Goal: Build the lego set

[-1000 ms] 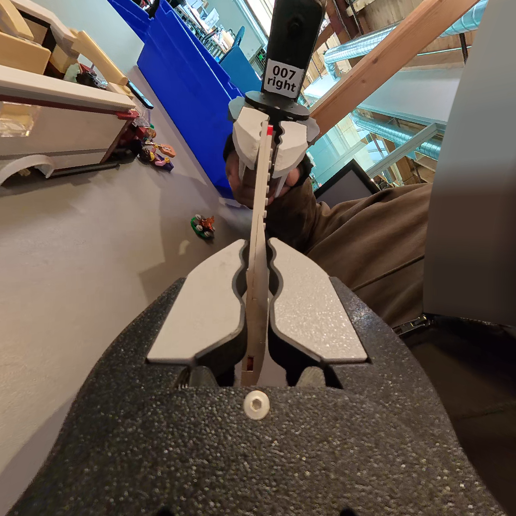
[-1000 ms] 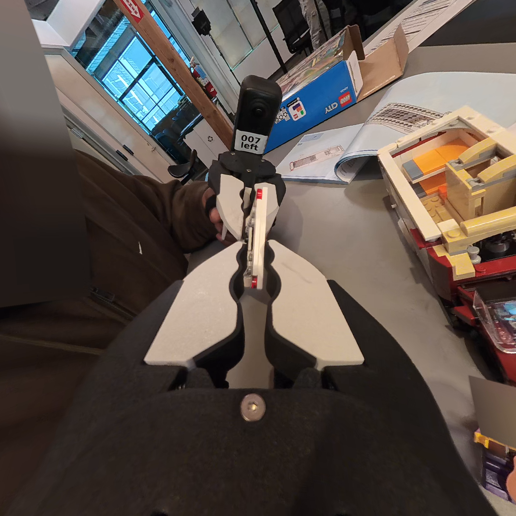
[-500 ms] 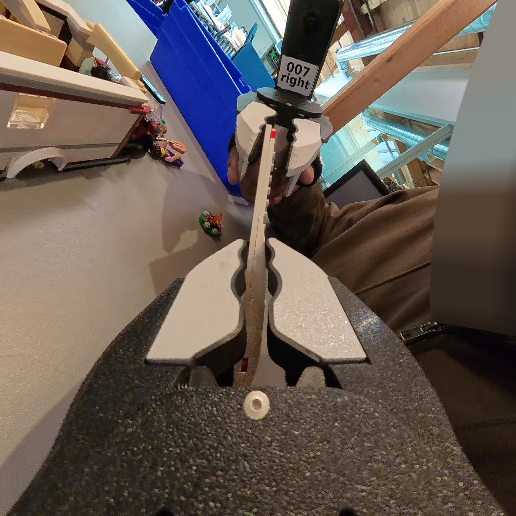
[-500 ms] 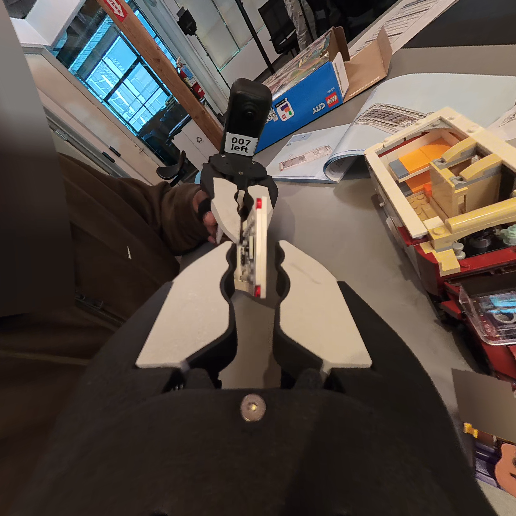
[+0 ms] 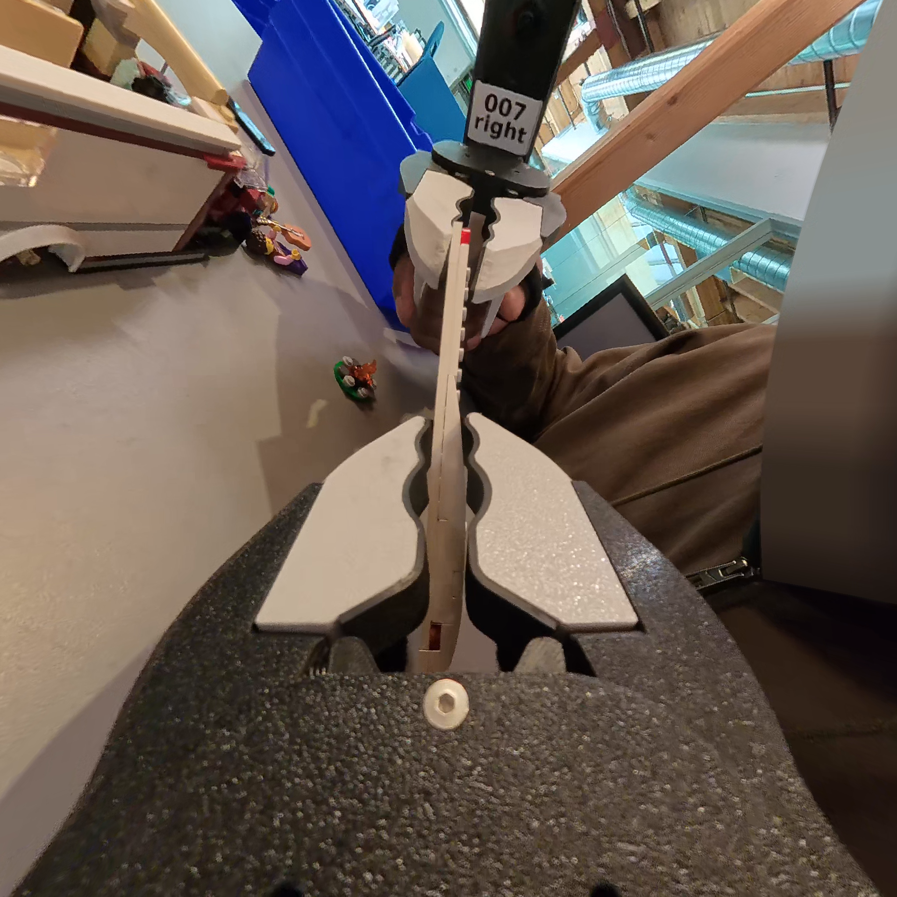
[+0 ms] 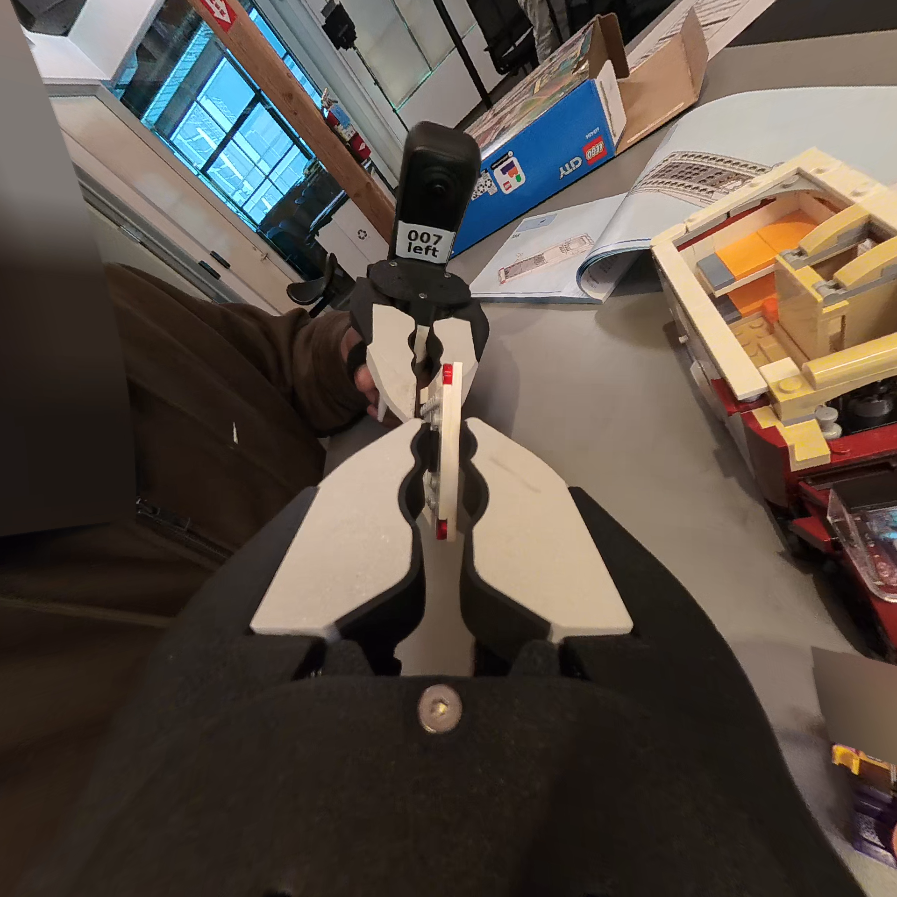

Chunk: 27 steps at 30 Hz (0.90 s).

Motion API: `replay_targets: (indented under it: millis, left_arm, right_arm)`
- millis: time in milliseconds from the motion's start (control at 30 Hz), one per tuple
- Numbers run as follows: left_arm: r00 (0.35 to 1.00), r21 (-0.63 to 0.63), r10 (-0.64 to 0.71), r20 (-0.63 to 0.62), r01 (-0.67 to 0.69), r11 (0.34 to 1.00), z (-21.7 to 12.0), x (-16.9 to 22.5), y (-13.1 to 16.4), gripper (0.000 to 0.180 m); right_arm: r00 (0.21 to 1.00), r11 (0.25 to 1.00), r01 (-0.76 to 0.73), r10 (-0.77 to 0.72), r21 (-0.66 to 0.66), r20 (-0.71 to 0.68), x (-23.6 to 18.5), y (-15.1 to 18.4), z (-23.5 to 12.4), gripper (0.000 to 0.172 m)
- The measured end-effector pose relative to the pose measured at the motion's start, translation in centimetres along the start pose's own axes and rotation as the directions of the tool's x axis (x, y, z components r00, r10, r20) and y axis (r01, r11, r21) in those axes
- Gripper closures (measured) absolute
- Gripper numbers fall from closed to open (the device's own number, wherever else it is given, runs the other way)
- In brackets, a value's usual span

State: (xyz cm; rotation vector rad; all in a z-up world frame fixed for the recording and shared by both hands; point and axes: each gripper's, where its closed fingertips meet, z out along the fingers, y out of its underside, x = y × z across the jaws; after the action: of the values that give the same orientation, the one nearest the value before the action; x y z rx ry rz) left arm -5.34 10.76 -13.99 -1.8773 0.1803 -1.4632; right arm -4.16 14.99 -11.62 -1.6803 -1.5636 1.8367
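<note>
The left gripper (image 5: 447, 427) is clenched on one end of a long, thin cream-white brick-built panel with small red end pieces (image 5: 449, 383), both pads pressed against its flat faces. The panel runs edge-on, straight away from those jaws and above the grey table top (image 5: 121, 437), to the right gripper (image 5: 468, 252), which faces the left one. In its own view the right gripper (image 6: 444, 427) is also closed on the panel (image 6: 449, 456), the pads bearing on the studded side and the smooth side, a red piece showing at each end.

On the table beyond the left gripper lies a small round green plate carrying an orange flame piece (image 5: 357, 376), near the table's far edge. Farther on, toy figures (image 5: 279, 240) lie at the corner of a large cream and dark-red brick-built van model (image 5: 111, 194). Blue plastic bins (image 5: 340, 121) stand past the table edge.

From the right gripper's side, the open-topped van (image 6: 776, 310) sits on the right of the table; behind it lie an open instruction booklet (image 6: 582, 252) and a blue cardboard box (image 6: 548, 160). A person's brown sleeve (image 6: 218, 388) shows at the left.
</note>
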Motion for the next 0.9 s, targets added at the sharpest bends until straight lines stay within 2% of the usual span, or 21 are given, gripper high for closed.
replay_targets:
  millis: [100,167,233,400,533,900]
  left_arm:
    - [0.997,0.027,-0.080,0.003,0.080,0.996,-0.1,-0.6,-0.2,0.170]
    - [0.991,0.046,-0.136,0.010,0.136,0.990,-0.2,-1.2,-0.2,0.170]
    - [0.986,0.062,-0.165,0.004,0.165,0.984,-0.2,-1.3,-0.4,0.170]
    - [0.963,0.079,-0.271,-0.012,0.271,0.959,0.0,-1.7,-0.1,0.170]
    - [0.926,0.083,-0.373,-0.055,0.377,0.923,0.2,-1.6,0.5,0.170]
    - [0.916,0.074,-0.392,-0.080,0.398,0.915,0.3,-1.4,0.6,0.170]
  right_arm:
    - [1.000,1.000,-0.007,0.007,0.025,-0.031,0.6,-0.2,0.2,0.159]
    - [0.998,0.999,0.008,-0.006,0.038,-0.060,0.9,-0.5,0.2,0.139]
    - [0.992,0.997,0.066,-0.062,0.037,-0.109,1.1,-0.8,0.0,0.134]
    - [0.942,0.975,0.216,-0.223,-0.055,-0.251,1.8,-0.5,-0.2,0.133]
    - [0.906,0.952,0.280,-0.305,-0.125,-0.294,1.9,0.0,0.1,0.133]
    - [0.903,0.954,0.281,-0.299,-0.102,-0.307,1.4,-0.4,-0.4,0.137]
